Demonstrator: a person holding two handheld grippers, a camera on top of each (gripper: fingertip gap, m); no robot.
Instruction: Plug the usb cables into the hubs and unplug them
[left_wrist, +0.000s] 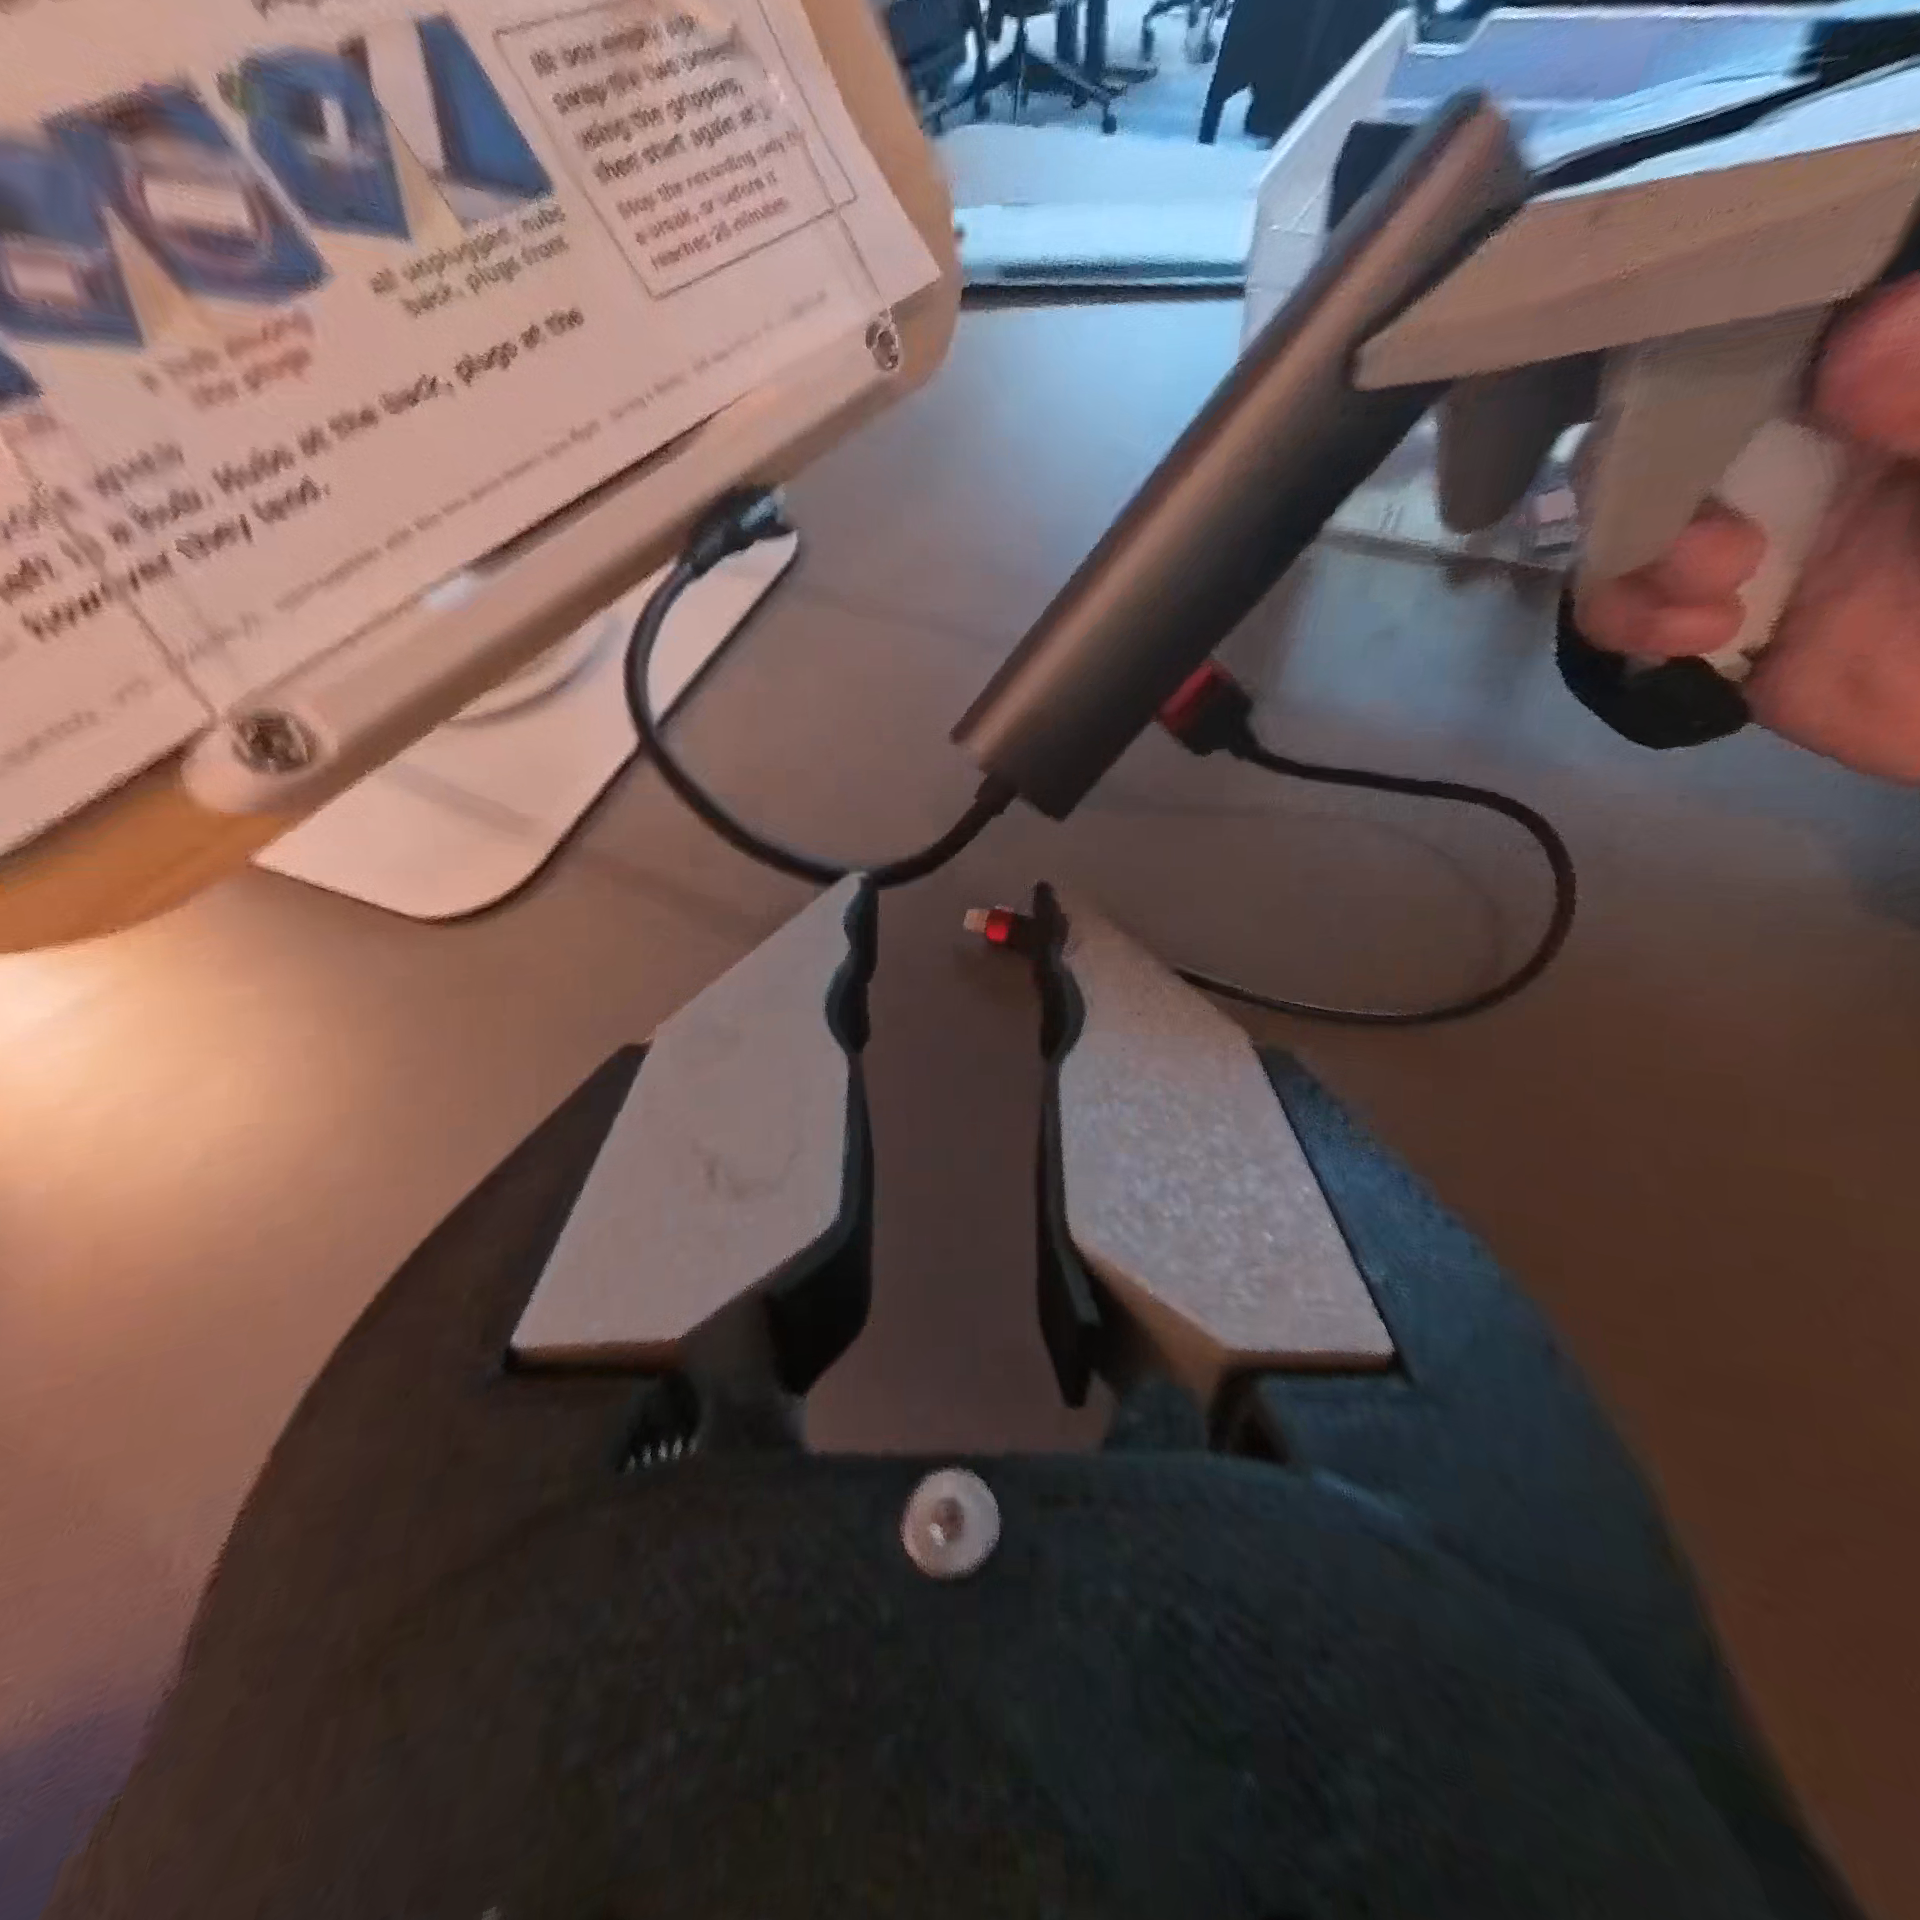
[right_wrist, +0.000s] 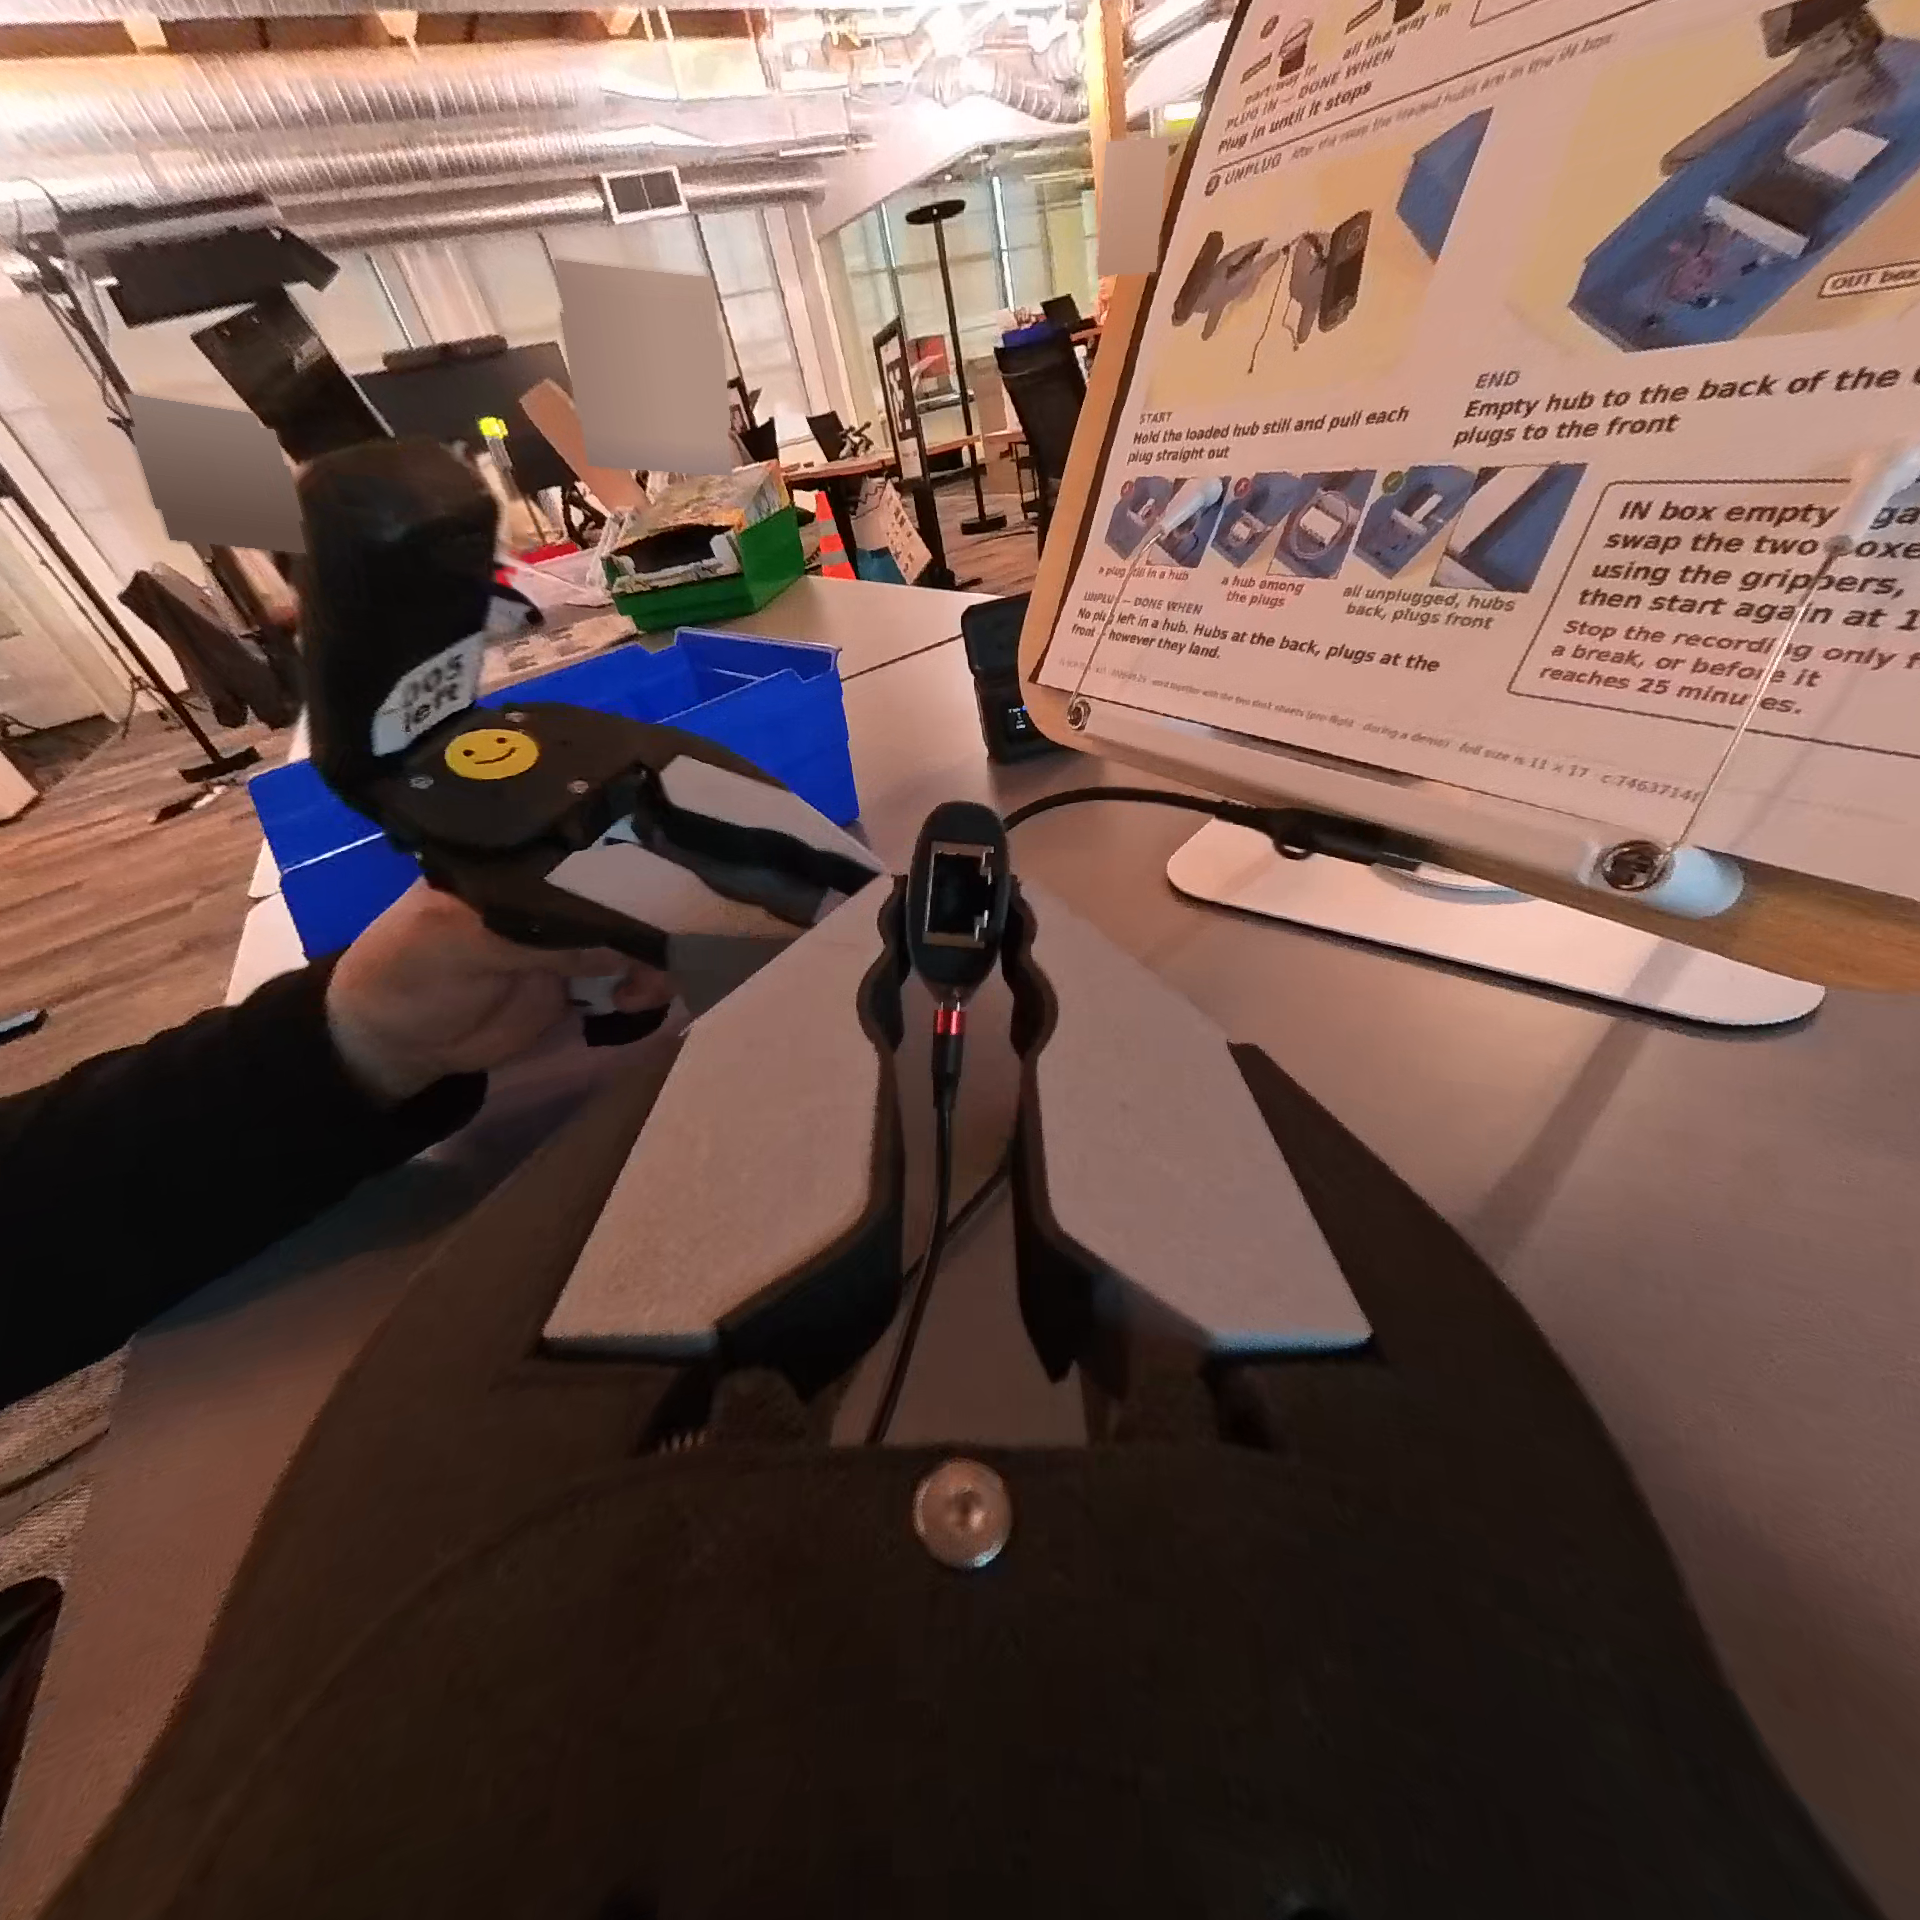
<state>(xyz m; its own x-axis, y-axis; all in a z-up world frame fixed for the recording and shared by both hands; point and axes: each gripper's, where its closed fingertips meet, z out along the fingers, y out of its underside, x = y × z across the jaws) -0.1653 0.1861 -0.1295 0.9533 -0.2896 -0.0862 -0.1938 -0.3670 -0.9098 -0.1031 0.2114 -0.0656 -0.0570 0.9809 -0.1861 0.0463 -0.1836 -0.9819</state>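
My right gripper (right_wrist: 957, 935) is shut on a slim grey hub (right_wrist: 956, 862), seen end-on with a square port facing me. In the left wrist view the hub (left_wrist: 1226, 520) hangs tilted above the table in the right gripper (left_wrist: 1455, 244). A red-collared plug (left_wrist: 1200, 707) sits in the hub's side; its black cable (left_wrist: 1538, 914) loops over the table to a loose red-and-white plug (left_wrist: 989, 923). My left gripper (left_wrist: 951, 914) is open and empty, its tips just short of that loose plug. The hub's own black lead (left_wrist: 665, 727) curls left under the board.
An instruction board (right_wrist: 1455, 468) on a white stand base (left_wrist: 468, 821) leans over the table's back. Blue bins (right_wrist: 665, 748) and a green bin (right_wrist: 717, 582) stand at the far left. A small black device (right_wrist: 997, 675) sits beside the board. A white box (left_wrist: 1351, 187) stands at the far right. Across from one pair of fingers to the other is roughly 10 cm.
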